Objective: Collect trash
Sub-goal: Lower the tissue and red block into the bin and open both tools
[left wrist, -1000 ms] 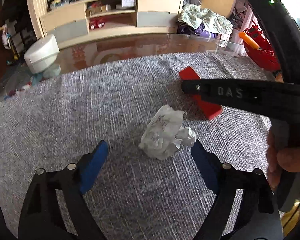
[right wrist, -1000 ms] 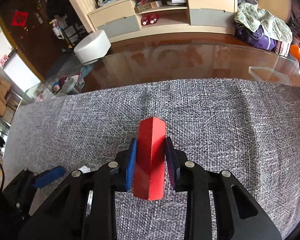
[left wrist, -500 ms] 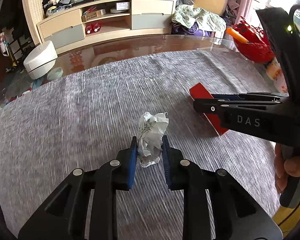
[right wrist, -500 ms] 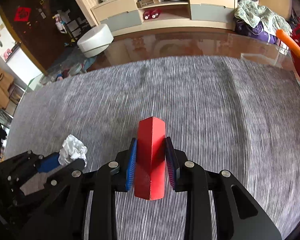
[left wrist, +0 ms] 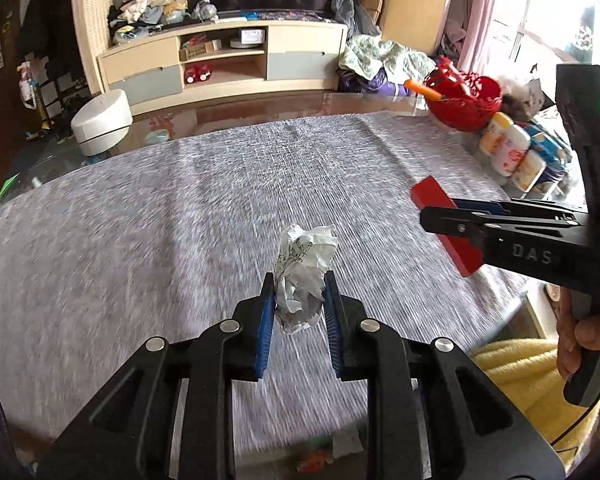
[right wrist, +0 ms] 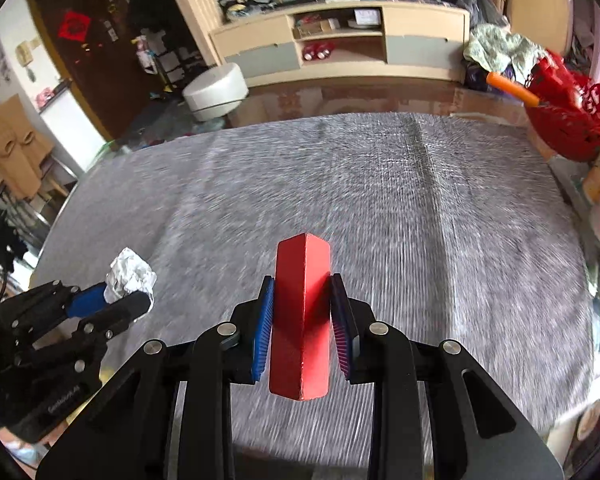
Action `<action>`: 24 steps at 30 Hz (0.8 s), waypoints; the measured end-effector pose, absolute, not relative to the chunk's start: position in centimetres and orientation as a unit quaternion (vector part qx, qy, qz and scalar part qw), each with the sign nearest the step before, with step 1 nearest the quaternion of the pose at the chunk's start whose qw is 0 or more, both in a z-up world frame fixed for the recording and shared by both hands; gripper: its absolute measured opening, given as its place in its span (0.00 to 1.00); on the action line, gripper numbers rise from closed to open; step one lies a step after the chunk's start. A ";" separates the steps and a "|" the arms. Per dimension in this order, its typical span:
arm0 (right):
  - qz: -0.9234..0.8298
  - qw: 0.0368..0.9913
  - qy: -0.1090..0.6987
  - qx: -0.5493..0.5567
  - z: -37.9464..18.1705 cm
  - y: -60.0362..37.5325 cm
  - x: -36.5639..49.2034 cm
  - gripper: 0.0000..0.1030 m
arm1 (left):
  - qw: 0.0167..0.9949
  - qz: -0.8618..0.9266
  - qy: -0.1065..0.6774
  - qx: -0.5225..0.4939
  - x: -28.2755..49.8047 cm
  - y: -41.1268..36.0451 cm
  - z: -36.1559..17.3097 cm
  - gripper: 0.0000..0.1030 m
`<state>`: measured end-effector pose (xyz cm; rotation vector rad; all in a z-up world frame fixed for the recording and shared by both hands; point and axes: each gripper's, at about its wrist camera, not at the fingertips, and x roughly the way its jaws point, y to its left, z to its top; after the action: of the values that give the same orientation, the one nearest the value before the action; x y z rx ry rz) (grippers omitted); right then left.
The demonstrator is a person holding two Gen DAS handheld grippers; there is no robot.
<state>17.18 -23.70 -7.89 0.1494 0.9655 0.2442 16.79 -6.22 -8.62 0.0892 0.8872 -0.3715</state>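
Left gripper (left wrist: pixel 296 300) closed tight on a crumpled white paper ball with faint printed marks (left wrist: pixel 302 276), blue pads pressing both sides, paper bulging above the fingertips and raised clear of the grey woven tablecloth (left wrist: pixel 140 240). Right gripper (right wrist: pixel 303 312) clamped on a long red rectangular block (right wrist: pixel 303 312), held lengthwise between the pads, the far end jutting well past the tips and the near end hanging back toward the camera. Both loads off the cloth, both apart from each other (the block off to the right of the paper in the left wrist view). No bin or bag plainly in sight; a red openwork basket (left wrist: pixel 466 100) at the far right edge of the table, beside some printed pots (left wrist: pixel 506 148), though hard to call it the trash spot. Probably mid-carry, judging by the streaked cloth. For a clean carry: grip held firm on the paper, since loose folds squash and slip; block kept level so the long end does not lever out of the pads; the two tools kept well apart to avoid a knock; release only once each load is directly above the container
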 end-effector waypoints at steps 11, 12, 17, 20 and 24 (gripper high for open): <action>0.140 0.874 0.462 0.056 -8.1 -22.4 6.0 0.28 | 0.882 -0.175 0.436 0.030 5.5 -3.9 -9.6 0.21; 0.140 0.872 0.465 0.055 -8.7 -22.2 5.2 0.28 | 0.880 -0.176 0.441 0.027 4.6 -3.7 -10.1 0.21; 0.147 0.859 0.486 0.064 -11.4 -21.5 2.8 0.28 | 0.868 -0.182 0.462 0.027 1.5 -3.9 -12.7 0.21; 0.145 0.853 0.497 0.070 -13.2 -21.0 1.5 0.28 | 0.861 -0.181 0.474 0.026 0.5 -3.9 -14.4 0.21; 0.140 0.844 0.511 0.083 -15.5 -20.6 0.3 0.28 | 0.847 -0.180 0.500 0.020 -0.5 -3.5 -17.1 0.21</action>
<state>0.34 -20.59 -15.52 0.1747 1.0788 0.2966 -0.48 -3.49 -17.09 0.0426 1.0543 -0.3786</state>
